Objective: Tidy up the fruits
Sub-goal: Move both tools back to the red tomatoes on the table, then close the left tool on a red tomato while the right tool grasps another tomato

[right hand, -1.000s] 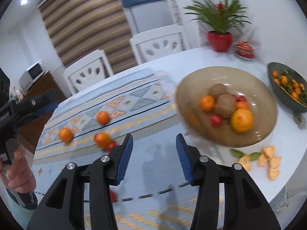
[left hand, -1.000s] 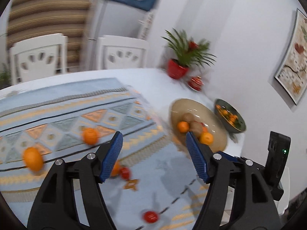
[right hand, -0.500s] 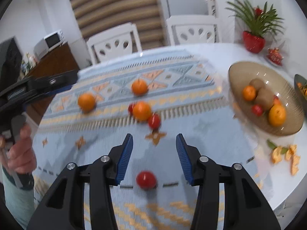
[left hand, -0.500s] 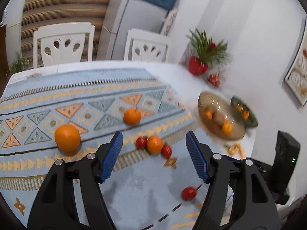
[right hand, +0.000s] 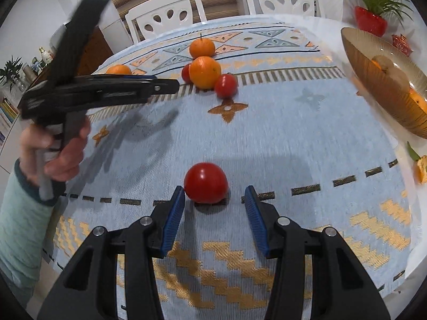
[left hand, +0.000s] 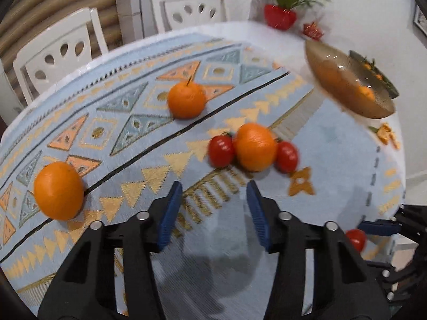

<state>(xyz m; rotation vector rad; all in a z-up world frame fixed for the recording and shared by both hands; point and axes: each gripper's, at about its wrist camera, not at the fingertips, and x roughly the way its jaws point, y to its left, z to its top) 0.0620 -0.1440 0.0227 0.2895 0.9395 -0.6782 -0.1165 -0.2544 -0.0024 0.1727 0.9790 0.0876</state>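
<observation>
A round table point(right hand: 315, 20) takes up most of both views, covered by a pale blue cloth point(right hand: 280, 138) woven with orange triangles, gold zigzags and dark dashed lines. At the table's right edge sits a wide amber glass bowl point(right hand: 373, 80) with a ribbed wall; the fruit inside it is cut off by the frame in the right wrist view and smeared by blur in the left, so its contents cannot be counted. Behind it a darker bowl point(left hand: 379, 72) shows only as a blurred rim. Loose on the cloth lie three oranges (all bright and dimpled): one with a short stem point(left hand: 186, 100) farthest back, a middle orange point(left hand: 254, 146), and one off to the left point(left hand: 58, 190), which in the right wrist view is mostly hidden behind the left gripper point(right hand: 170, 86). Three small glossy red tomatoes also lie on the cloth: two point(left hand: 221, 150) point(left hand: 287, 156) touch the middle orange on either side, and a lone tomato point(right hand: 206, 182) lies near the table's front edge, well apart from that cluster. The right gripper point(right hand: 214, 200) hovers with its blue pads spread wide, the lone tomato just ahead of the tips and nearer the left pad, not clamped. The left gripper's pads likewise stand apart and empty, aimed toward the cluster; a hand point(right hand: 57, 149) in a light green sleeve holds its handle. Scraps of orange peel point(left hand: 385, 134) lie near the amber bowl, partly cut off.
</observation>
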